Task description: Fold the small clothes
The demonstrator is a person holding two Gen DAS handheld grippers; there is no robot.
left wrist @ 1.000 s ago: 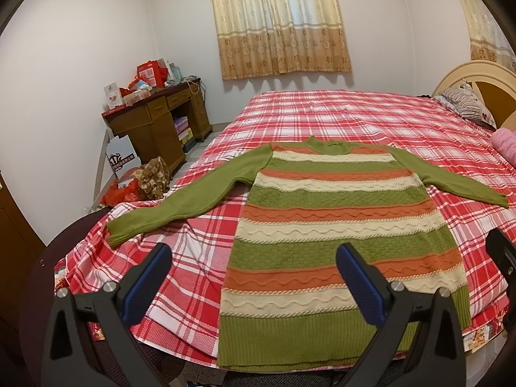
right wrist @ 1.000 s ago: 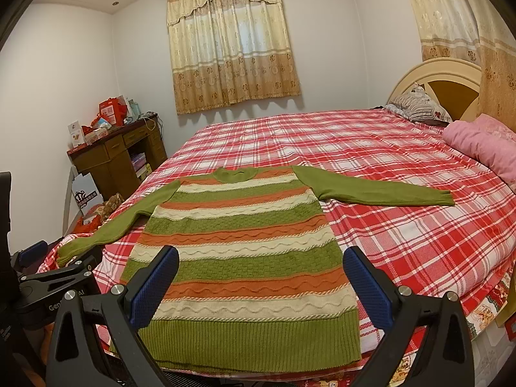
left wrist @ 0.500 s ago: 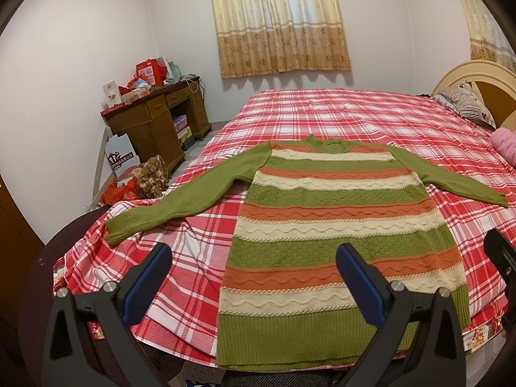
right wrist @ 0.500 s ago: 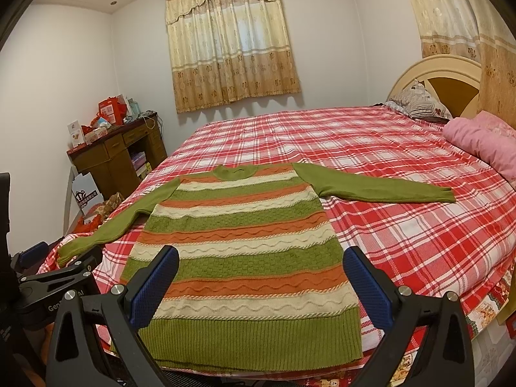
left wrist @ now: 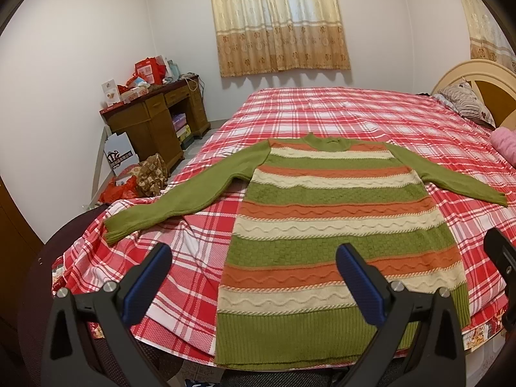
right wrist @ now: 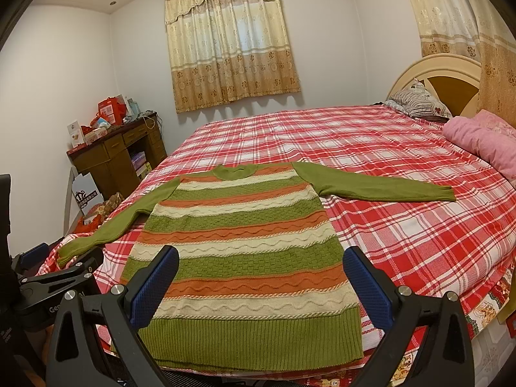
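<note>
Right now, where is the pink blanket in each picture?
Left wrist view: pink blanket shows only as a sliver at the right edge, below the headboard.
Right wrist view: pink blanket lies at far right on the bed, near the headboard.
Shared landmark: striped pillow, beside it in both.

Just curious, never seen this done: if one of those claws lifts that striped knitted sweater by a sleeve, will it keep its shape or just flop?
Probably flop: the green, orange and cream striped knit sweater lies limp and flat on the red plaid bedspread, its hem following the bed's edge. The thick cable knit suggests some weight, so the body would likely drag and the sleeve stretch.
</note>
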